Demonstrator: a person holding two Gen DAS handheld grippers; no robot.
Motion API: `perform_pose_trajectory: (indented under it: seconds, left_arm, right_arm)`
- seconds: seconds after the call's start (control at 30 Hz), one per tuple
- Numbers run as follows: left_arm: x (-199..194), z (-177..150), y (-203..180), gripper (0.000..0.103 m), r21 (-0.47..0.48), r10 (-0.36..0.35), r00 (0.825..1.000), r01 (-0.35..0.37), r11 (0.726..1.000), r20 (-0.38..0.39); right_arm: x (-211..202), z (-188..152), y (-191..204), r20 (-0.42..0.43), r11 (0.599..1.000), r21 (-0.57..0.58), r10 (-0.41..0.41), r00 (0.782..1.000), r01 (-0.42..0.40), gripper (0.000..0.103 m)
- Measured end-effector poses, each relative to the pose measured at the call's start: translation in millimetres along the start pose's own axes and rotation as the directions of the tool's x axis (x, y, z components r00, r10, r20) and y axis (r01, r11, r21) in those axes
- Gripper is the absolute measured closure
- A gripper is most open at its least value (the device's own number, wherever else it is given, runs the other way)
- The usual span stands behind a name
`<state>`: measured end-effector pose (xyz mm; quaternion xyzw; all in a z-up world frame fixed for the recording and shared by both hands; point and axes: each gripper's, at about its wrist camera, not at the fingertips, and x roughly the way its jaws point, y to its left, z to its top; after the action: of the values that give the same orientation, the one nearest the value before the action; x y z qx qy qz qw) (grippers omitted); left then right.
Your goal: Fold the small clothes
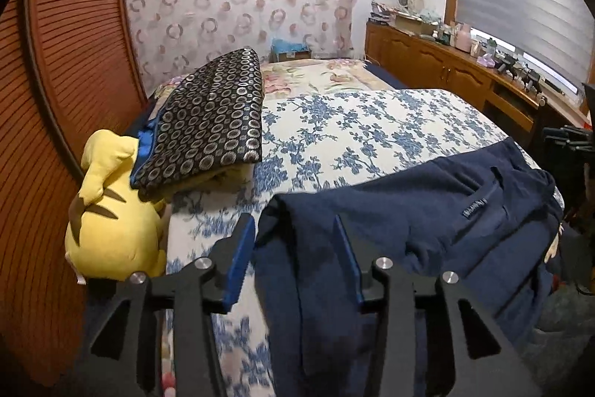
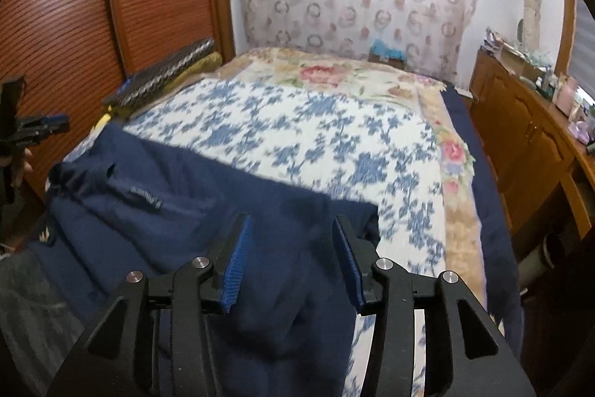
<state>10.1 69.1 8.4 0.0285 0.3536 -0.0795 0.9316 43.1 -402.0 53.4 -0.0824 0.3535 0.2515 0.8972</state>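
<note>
Left gripper wide open, blue-padded fingers straddling the near edge of a dark navy fabric garment spread across a blue-floral white bedspread. Yellow plush toy at left, partly under a folded black circle-patterned cloth.
</note>
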Motion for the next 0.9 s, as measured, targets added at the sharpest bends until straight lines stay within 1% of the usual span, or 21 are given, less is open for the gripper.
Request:
perform_pose_trajectory:
  seconds: [0.07,0.13,0.27,0.4,0.53,0.63,0.67,0.7,0.8,0.9]
  left_arm:
    - [12,7,1,0.054,0.009,-0.003,1.0,0.003,1.0,-0.013]
    - [24,12,2,0.053,0.016,-0.009,1.0,0.01,1.0,-0.03]
    - [50,16,3,0.052,0.019,-0.003,0.998,0.005,1.0,-0.069]
    - [72,15,8,0.052,0.005,-0.009,0.994,0.009,1.0,-0.113]
    - [88,10,13,0.052,-0.007,-0.003,0.989,0.002,1.0,-0.148]
    - [96,6,15,0.052,-0.015,-0.006,0.985,0.004,1.0,-0.171]
    - [98,4,16,0.052,-0.017,-0.008,0.984,0.005,1.0,-0.179]
    - [100,3,16,0.051,-0.02,-0.011,0.983,0.007,1.0,-0.185]
    - [102,-1,18,0.051,-0.029,-0.025,0.981,0.02,0.999,-0.191]
    - [103,-4,21,0.05,-0.04,-0.039,0.981,0.032,0.999,-0.189]
  right_arm:
    - [4,6,-7,0.014,1.0,0.012,-0.003,1.0,0.003,0.056]
    - [13,9,-14,0.01,1.0,0.025,-0.015,1.0,0.015,0.055]
    - [45,7,-31,-0.036,0.998,0.056,-0.037,0.999,0.039,0.051]
    - [74,0,-42,-0.092,0.996,0.069,-0.053,0.994,0.06,0.051]
    - [91,-5,-52,-0.119,0.992,0.103,-0.058,0.991,0.07,0.051]
    - [97,-8,-54,-0.128,0.992,0.108,-0.053,0.99,0.067,0.05]
    - [99,-10,-54,-0.135,0.992,0.106,-0.057,0.989,0.071,0.047]
    - [103,-12,-54,-0.151,0.991,0.097,-0.075,0.986,0.091,0.04]
    - [104,-13,-59,-0.156,0.989,0.118,-0.075,0.985,0.094,0.033]
    - [103,-14,-61,-0.158,0.987,0.13,-0.07,0.985,0.091,0.03]
